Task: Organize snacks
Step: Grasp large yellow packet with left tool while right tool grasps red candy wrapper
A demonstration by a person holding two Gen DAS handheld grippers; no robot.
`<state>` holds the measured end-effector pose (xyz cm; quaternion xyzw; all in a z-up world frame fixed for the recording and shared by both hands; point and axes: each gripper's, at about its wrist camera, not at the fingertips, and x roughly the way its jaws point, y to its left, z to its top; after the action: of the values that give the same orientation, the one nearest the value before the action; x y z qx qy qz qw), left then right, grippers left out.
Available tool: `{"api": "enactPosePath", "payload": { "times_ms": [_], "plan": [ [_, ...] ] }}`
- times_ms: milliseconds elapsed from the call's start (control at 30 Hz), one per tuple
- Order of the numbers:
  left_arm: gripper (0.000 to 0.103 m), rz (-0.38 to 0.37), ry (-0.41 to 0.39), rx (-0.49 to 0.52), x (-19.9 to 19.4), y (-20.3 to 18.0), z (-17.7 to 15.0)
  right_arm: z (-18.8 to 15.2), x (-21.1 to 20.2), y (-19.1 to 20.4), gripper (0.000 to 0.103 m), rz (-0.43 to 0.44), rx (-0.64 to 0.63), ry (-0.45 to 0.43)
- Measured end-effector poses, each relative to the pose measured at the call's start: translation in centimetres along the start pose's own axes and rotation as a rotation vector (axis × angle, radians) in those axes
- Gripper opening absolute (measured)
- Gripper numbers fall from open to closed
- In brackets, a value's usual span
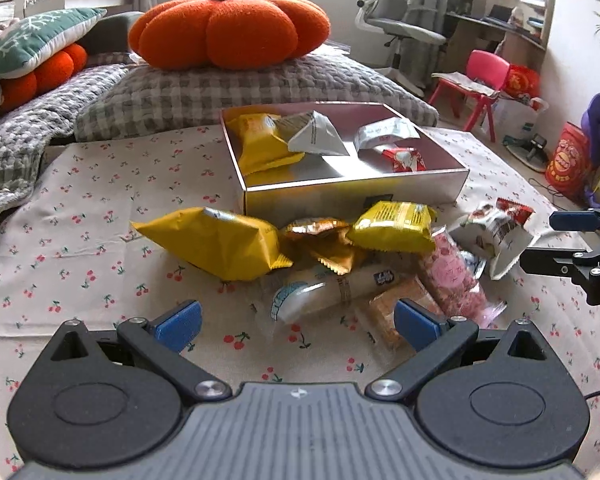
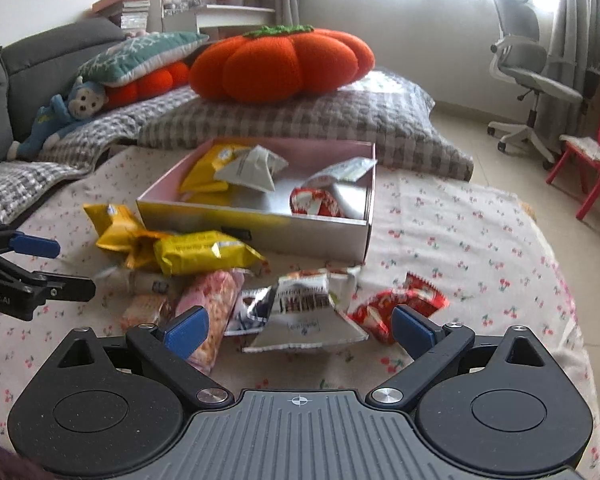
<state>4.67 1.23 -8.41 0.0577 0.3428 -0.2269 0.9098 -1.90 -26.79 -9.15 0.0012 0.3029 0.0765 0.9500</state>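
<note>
Left gripper [image 1: 297,325]: jaws spread wide, nothing between them, hovering low over the cherry-print cloth [image 1: 80,264]. Just ahead of its fingertips lies a clear-wrapped white roll snack [image 1: 324,292], angled across the gap; a pale orange wafer pack [image 1: 396,312] sits against the right blue pad. Beyond those, a large yellow bag [image 1: 220,242] ahead-left, a gold foil packet [image 1: 320,240] dead ahead, a smaller yellow pack [image 1: 392,226] ahead-right, touching in one heap. A pink speckled pack [image 1: 454,276] lies to the right of the roll.

Box [image 1: 352,192] stands straight ahead, past the heap, open-topped (already holding a yellow bag, two silver-white pouches and a red packet).

Right gripper [image 2: 299,326]: also wide open, holding nothing. Directly between and just ahead of its fingers is a white-and-brown pouch [image 2: 304,312], lying flat. A red packet [image 2: 400,304] lies by the right pad; the pink speckled pack [image 2: 212,304] passes under the left pad. The box [image 2: 260,228] is ahead, slightly left, beyond the snacks.

Each gripper shows at the edge of the other's view: the right one at the far right of the left camera [image 1: 556,240], the left one at the far left of the right camera [image 2: 64,264], both with fingers apart.

Orange pumpkin cushion [image 2: 280,64] rests on a checked pillow [image 2: 300,120] behind the box.
</note>
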Motion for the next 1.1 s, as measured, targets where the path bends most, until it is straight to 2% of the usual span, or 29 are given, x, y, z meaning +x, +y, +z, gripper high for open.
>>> {"api": "enactPosePath", "payload": {
  "times_ms": [300,467,700,833,1100],
  "plan": [
    [0.102,-0.007,-0.016,0.095,0.9,0.5,-1.3,-1.1,1.1,-0.1,0.099,-0.01,-0.017,0.034],
    [0.102,-0.006,-0.015,0.082,1.4,0.9,-0.9,-1.1,1.6,0.1,0.099,-0.014,-0.029,0.04],
    [0.1,-0.042,0.014,0.046,1.7,1.3,-0.2,-0.3,1.6,-0.2,0.099,-0.019,-0.007,0.031],
    [0.101,-0.023,0.01,-0.014,1.6,2.4,0.2,0.5,1.6,-0.5,0.099,-0.013,-0.008,0.013],
    [0.102,-0.005,0.009,-0.202,1.3,4.3,1.1,2.2,2.1,-1.4,0.099,-0.026,0.035,0.0]
  ]
}}
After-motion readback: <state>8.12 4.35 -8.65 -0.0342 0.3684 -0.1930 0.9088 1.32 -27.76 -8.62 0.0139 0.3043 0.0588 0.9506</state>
